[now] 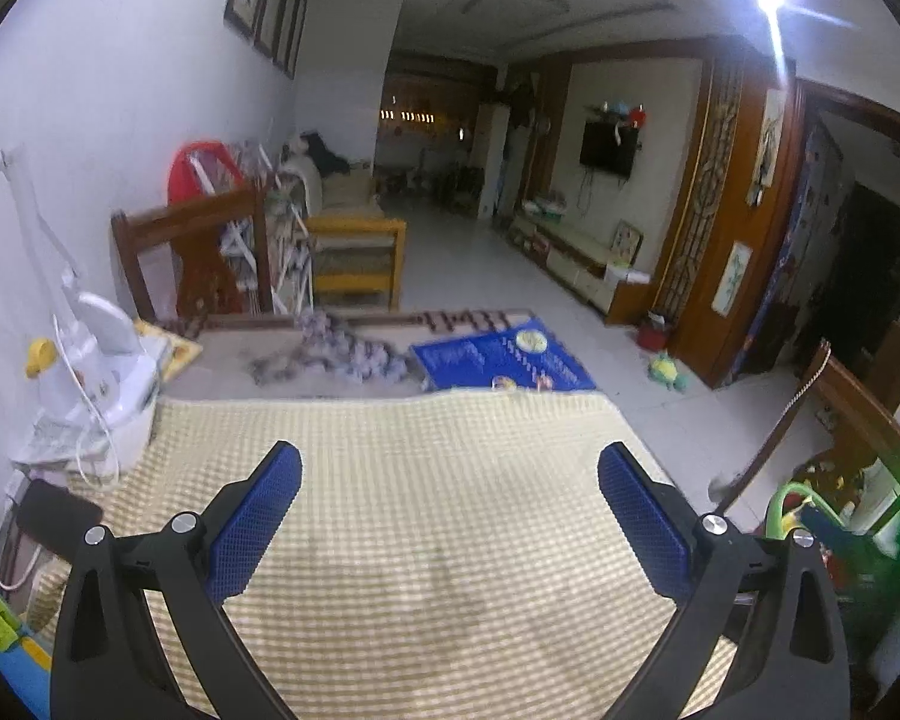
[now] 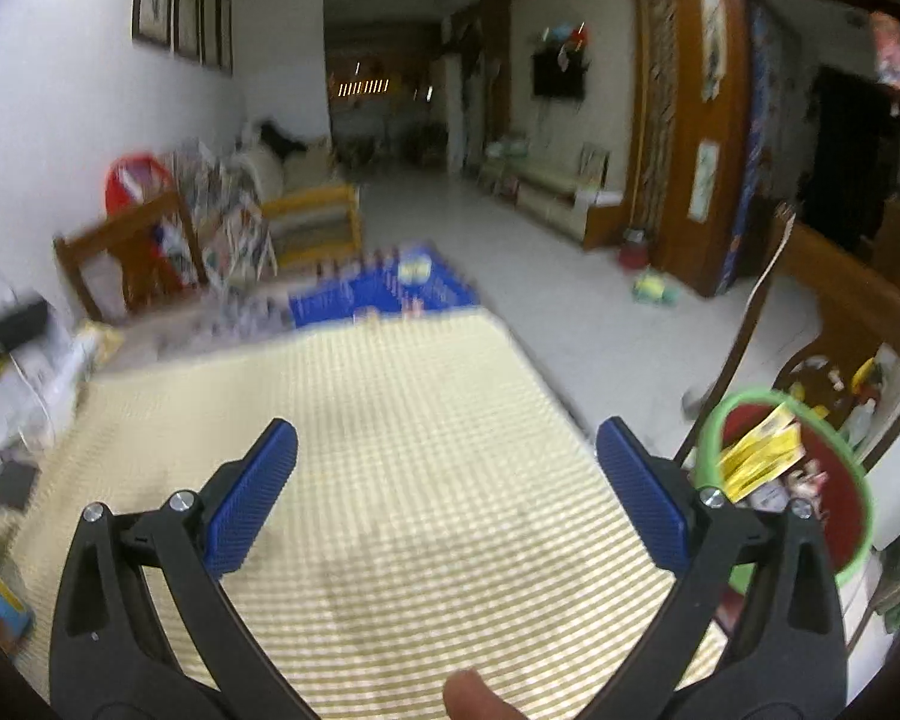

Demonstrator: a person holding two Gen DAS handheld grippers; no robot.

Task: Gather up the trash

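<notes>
The left gripper (image 1: pixel 450 471) has its two fingers spread wide, holding and touching nothing; each finger is a black plastic arm tipped with a blue, finely ribbed pad (image 1: pixel 258 516). Beyond its left finger a white plastic appliance (image 1: pixel 105 372) with a looping white cord stands on newspapers. Below and between the fingers stretches a woven mat (image 1: pixel 426 528) in a cream-and-tan check. Ahead of the fingertips, past the mat's far edge, a crumpled grey cloth (image 1: pixel 336 354) lies beside a blue printed sheet (image 1: pixel 498 357). Off the right finger, a green rim (image 1: pixel 801 501) shows only in part.

The right gripper (image 2: pixel 447 447) is likewise opened wide and empty, with the same blue textured pads (image 2: pixel 252 498). The same checked mat lies under its fingers, blurred in this view. A fingertip (image 2: pixel 474 696) of the person shows at the bottom edge between the arms. Just beside the right finger, off the mat's edge, sits a round trash bin (image 2: pixel 852 480) with a bright green rim and a red inside; in it rest a yellow wrapper (image 2: pixel 762 456) and other small scraps too blurred to tell apart.
</notes>
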